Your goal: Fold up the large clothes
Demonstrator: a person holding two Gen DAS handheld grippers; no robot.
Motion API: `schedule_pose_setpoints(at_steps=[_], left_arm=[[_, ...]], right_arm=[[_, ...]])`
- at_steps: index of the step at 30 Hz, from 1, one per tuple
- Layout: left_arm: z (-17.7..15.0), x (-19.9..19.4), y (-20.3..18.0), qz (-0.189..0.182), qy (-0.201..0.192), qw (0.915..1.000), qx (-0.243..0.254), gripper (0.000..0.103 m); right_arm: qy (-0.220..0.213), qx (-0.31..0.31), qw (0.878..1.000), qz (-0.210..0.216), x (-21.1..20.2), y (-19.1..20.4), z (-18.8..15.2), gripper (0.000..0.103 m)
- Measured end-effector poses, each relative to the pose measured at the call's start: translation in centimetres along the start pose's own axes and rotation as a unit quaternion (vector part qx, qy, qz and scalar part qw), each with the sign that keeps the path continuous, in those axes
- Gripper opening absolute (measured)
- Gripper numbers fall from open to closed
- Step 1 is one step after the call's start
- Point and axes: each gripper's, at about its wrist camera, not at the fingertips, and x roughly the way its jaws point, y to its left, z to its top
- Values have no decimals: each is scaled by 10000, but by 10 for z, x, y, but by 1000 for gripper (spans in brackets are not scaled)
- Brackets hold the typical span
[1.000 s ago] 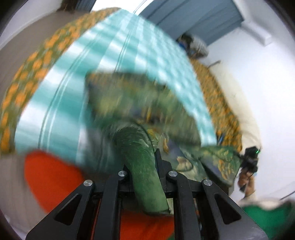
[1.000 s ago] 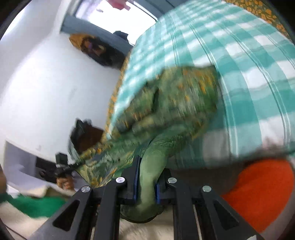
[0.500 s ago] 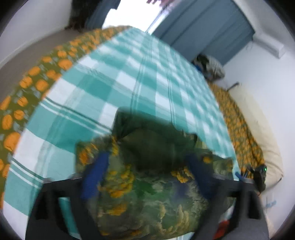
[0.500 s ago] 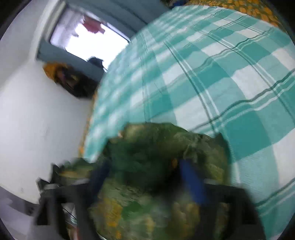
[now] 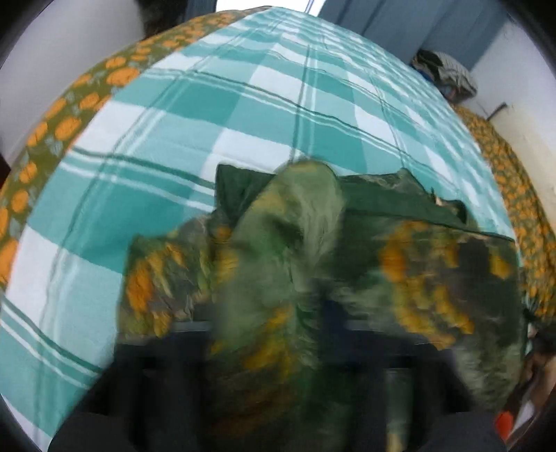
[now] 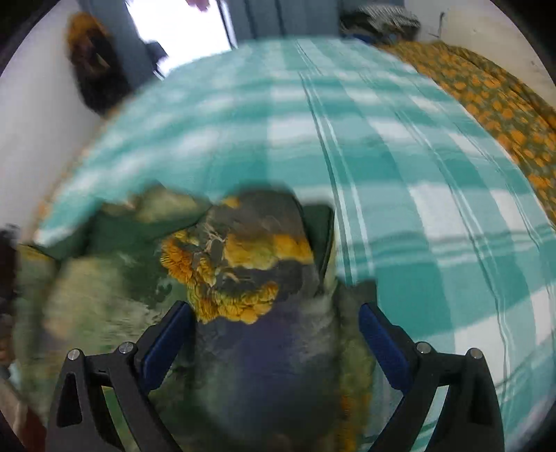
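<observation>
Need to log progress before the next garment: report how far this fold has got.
Done: the green floral garment already lies doubled on the checked bedspread, its dark inner side showing along the far edge. In hand: the right gripper stands open with cloth bulging between its fingers; the left gripper is too blurred to judge. Left: further folds and smoothing, probably, since the bundle looks lumpy.

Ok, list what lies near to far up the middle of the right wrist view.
right gripper → green floral garment → teal checked bedsheet → bright window
</observation>
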Motion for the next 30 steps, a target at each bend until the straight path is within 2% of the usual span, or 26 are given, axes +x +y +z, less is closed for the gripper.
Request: schedule_pose_setpoints(at_steps=[1, 3, 4, 7, 9, 11, 13, 15, 16, 17, 18, 19, 21, 23, 30], left_arm=[[0, -8, -2, 71, -102, 9999, 22, 13], [6, -38, -7, 30, -494, 9986, 201, 11], [11, -49, -7, 11, -653, 9977, 204, 10], [35, -89, -12, -146, -1256, 9919, 147, 9], [43, -92, -24, 104, -1589, 9866, 342, 9], [43, -81, -34, 480, -1778, 9809, 624, 9], [36, -48, -31, 677, -1615, 9823, 669, 10], [21, -6, -17, 745, -1226, 9879, 591, 12], [10, 16, -8, 755, -1051, 9901, 549, 17], [-5, 31, 2, 591, -1040, 9918, 456, 18], [-15, 36, 10, 408, -1161, 9918, 336, 18], [-20, 34, 16, 271, -1319, 9907, 197, 20], [-16, 36, 25, 25, -1284, 9917, 43, 20], [-13, 39, 29, -118, -1245, 9922, -16, 20], [-16, 38, 24, -80, -1358, 9907, 13, 21]], right_arm=[[-162, -20, 9999, -34, -8, 5, -1, 28], [-492, -150, 9982, -311, -27, 11, 1, 18], [-716, -247, 9966, -322, -41, 15, 6, 16], [-1333, -426, 9890, -472, -73, 23, 24, 15], [-1666, -437, 9837, -518, -84, 27, 39, 15], [-1785, -306, 9815, -621, -81, 26, 51, 15], [-1661, -216, 9830, -745, -60, 23, 53, 15], [-1334, -245, 9868, -879, -20, 18, 40, 15], [-1138, -232, 9891, -905, -1, 16, 32, 15], [-846, -136, 9928, -836, 27, 8, 15, 16], [-737, -29, 9950, -673, 41, 4, 2, 16], [-792, 92, 9956, -501, 51, -1, -9, 16], [-1183, 225, 9915, -492, 45, -5, -17, 16], [-1199, 241, 9915, -452, 48, -7, -17, 17], [-1326, 298, 9898, -418, 49, -9, -22, 18]])
